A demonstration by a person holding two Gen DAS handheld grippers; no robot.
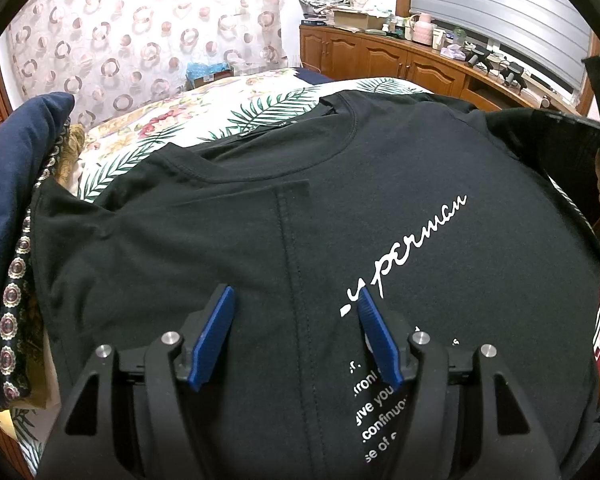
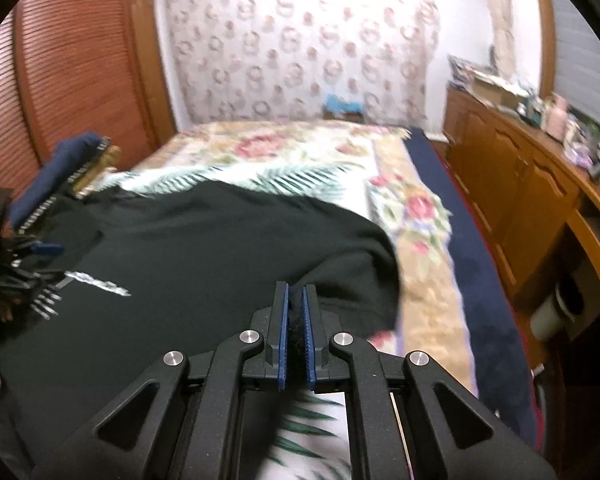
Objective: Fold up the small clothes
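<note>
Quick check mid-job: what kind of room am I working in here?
Most likely a home bedroom. The black T-shirt lies on a bed with a floral bedspread, a louvred wooden wardrobe door stands beside it, and a cluttered wooden cabinet runs under the window.

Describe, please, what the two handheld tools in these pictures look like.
Both the left tool and right tool have matte black angular linkage arms with triangular cut-outs, round silver pivot pins, and slim blue ribbed pads on black fingers. No cables or sleeves show.
</note>
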